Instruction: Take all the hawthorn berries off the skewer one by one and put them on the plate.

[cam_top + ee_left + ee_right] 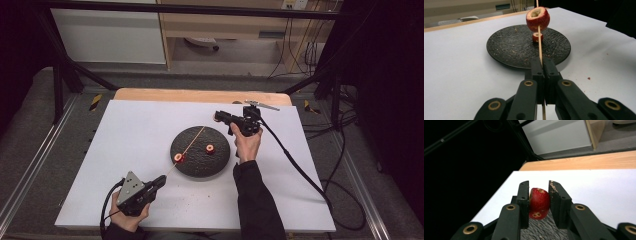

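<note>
On the white bench [125, 150], seen from the high view, a dark round plate [192, 167] sits near the middle. The left gripper [159, 182] is held near the front edge, left of centre, its fingers together on the near end of a thin wooden skewer [192, 142]. The skewer runs from those fingers out over the plate towards the far edge. A red fruit piece [178, 158] is threaded on it above the plate's near-left rim. A second, smaller red piece [210, 148] lies loose on the plate. The right gripper [218, 116] is held beyond the plate's far-right rim, raised off the bench, with something small between its fingers.

In the left gripper view, the fingers [537, 72] are clamped flat against each other with the skewer [540, 50] pinched in the seam. The skewer rises clear of the plate [506, 50], and the threaded fruit piece [538, 18], cored and hollow at the top, hangs on it in the air. The grip appears to steady the stick as a fixed spike. The loose piece [537, 37] rests on the plate behind it.

In the right gripper view, the fingers [523, 200] are closed on a red fruit chunk [539, 203], gripping it by its two sides. This leaves the ends free, presumably so the chunk can be pushed onto the skewer point. The bench's corner [599, 187] lies beyond.
</note>
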{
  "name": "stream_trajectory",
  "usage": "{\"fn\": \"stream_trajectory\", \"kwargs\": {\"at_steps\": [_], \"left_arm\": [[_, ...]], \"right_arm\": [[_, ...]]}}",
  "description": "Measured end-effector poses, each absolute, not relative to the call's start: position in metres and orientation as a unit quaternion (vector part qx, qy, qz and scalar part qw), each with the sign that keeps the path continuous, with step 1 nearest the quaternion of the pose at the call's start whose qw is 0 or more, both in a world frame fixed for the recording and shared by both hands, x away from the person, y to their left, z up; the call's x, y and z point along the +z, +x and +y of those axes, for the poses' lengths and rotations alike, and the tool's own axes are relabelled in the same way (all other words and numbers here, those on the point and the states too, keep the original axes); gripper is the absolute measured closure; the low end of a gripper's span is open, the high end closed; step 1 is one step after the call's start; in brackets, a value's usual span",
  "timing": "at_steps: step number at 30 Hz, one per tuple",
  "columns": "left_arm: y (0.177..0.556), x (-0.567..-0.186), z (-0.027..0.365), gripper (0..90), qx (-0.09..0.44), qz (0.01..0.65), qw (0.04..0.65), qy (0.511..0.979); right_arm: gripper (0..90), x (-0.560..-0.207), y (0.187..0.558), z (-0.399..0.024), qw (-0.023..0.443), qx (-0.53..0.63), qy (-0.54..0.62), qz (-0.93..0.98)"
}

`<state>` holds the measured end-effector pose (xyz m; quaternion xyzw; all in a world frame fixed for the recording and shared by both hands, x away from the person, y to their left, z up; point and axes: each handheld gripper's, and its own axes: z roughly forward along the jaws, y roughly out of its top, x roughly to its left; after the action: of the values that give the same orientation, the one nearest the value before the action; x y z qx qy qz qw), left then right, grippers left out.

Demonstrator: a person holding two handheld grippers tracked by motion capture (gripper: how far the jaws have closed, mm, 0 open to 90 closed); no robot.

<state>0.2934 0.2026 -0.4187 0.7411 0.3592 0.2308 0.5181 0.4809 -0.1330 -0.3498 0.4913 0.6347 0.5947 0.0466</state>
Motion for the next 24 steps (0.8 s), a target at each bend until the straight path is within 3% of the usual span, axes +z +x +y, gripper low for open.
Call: {"fn": "stream_trajectory", "kwargs": {"at_steps": [12,24], "left_arm": [[0.297,-0.42,0.205,88.4,0.227,0.369,0.515,0.739],[0.298,-0.422,0.204,88.4,0.225,0.372,0.512,0.74]], "right_arm": [[72.0,-0.411,0.469,-0.123,0.012,0.531,0.498,0.686],[71.6,-0.441,0.448,-0.106,-0.007,0.475,0.477,0.739]]}}
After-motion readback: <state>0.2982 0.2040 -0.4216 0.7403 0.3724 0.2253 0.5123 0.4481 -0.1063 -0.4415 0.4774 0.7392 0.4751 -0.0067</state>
